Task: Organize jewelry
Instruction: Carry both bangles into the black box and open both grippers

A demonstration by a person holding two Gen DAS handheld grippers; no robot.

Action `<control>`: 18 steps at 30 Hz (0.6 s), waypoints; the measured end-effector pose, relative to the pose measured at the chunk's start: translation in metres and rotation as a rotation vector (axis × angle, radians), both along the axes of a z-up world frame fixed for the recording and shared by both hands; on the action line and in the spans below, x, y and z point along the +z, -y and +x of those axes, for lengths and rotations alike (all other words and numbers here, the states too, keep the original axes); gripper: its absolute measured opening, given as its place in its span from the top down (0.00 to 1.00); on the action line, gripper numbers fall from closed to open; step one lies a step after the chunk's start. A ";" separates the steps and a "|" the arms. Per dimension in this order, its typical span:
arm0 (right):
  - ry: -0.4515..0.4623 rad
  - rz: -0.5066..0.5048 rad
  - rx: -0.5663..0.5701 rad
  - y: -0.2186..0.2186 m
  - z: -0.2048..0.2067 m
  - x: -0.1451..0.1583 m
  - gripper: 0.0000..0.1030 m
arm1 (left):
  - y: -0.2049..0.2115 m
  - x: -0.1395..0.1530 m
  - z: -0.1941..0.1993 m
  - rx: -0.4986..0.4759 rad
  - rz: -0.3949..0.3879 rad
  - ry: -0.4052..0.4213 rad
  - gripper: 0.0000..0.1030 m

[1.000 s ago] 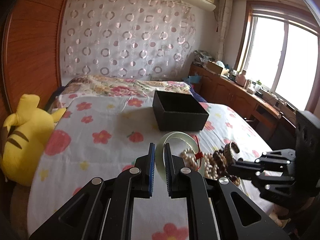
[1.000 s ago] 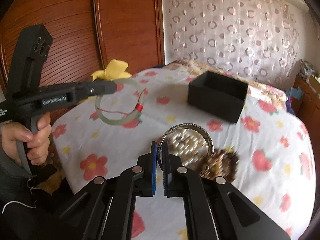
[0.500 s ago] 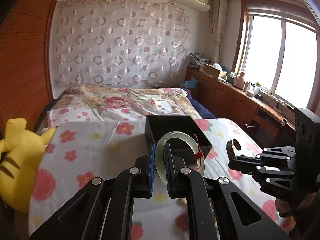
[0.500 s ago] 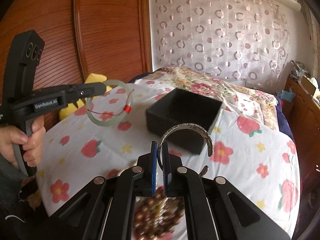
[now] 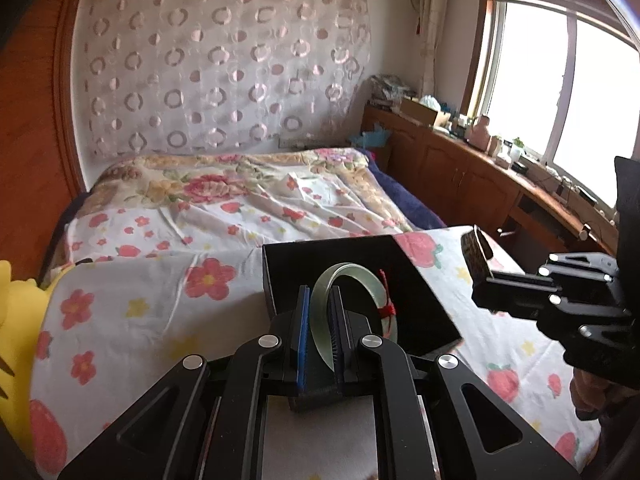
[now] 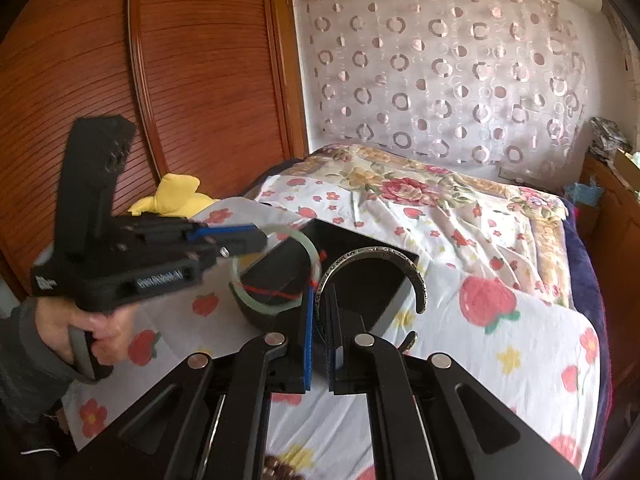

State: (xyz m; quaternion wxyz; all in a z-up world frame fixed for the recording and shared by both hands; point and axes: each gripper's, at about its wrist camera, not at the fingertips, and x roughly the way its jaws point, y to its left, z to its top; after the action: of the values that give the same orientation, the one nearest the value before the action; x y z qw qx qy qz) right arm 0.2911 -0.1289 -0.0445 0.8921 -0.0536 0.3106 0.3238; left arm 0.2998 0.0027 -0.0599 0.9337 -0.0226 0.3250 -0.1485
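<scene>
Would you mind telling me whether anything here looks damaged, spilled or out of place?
Nothing stands out. The left gripper holds the jade bangle and the right gripper the silver cuff, both intact, over the upright black box.

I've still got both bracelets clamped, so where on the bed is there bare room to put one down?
Bare sheet lies between the black box and the yellow plush toy. More lies right of the box toward the bed edge. It is crowded over the box, where the jade bangle and silver cuff meet.

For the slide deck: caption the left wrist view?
Left gripper holds a jade bangle over the black box.
</scene>
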 end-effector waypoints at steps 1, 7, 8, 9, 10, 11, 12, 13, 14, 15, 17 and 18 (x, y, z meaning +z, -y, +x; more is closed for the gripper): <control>-0.002 0.001 0.005 -0.001 0.002 -0.001 0.94 | -0.001 -0.002 0.003 -0.001 0.000 -0.008 0.92; -0.020 -0.002 0.049 -0.011 0.021 -0.009 0.94 | 0.000 -0.012 0.016 -0.011 0.005 -0.049 0.91; -0.021 -0.002 0.052 -0.012 0.022 -0.010 0.94 | 0.000 -0.012 0.016 -0.011 0.002 -0.050 0.91; -0.025 -0.003 0.056 -0.014 0.026 -0.011 0.94 | 0.000 -0.012 0.016 -0.015 0.002 -0.051 0.91; -0.029 -0.004 0.057 -0.015 0.028 -0.013 0.94 | 0.000 -0.012 0.016 -0.013 0.002 -0.051 0.91; -0.033 -0.006 0.059 -0.015 0.030 -0.014 0.94 | -0.001 -0.011 0.018 -0.012 0.003 -0.049 0.91; -0.038 -0.010 0.061 -0.017 0.033 -0.016 0.94 | -0.002 -0.011 0.018 -0.011 0.005 -0.046 0.91; -0.045 -0.015 0.064 -0.018 0.035 -0.018 0.94 | -0.002 -0.010 0.017 -0.011 0.004 -0.043 0.91; -0.051 -0.022 0.069 -0.020 0.038 -0.020 0.94 | -0.004 -0.009 0.018 -0.011 0.001 -0.041 0.91; -0.054 -0.025 0.073 -0.021 0.040 -0.022 0.94 | -0.006 -0.007 0.017 -0.010 -0.002 -0.037 0.91; -0.066 -0.031 0.082 -0.024 0.044 -0.025 0.94 | -0.010 -0.003 0.016 -0.002 -0.002 -0.025 0.91; -0.074 -0.032 0.088 -0.026 0.046 -0.027 0.94 | -0.012 -0.001 0.016 0.002 -0.001 -0.019 0.90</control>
State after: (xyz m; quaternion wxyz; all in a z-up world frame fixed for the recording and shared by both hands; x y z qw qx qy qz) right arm 0.3373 -0.1024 -0.0716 0.8639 -0.0696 0.3460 0.3594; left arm 0.3154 0.0142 -0.0613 0.9308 -0.0249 0.3337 -0.1473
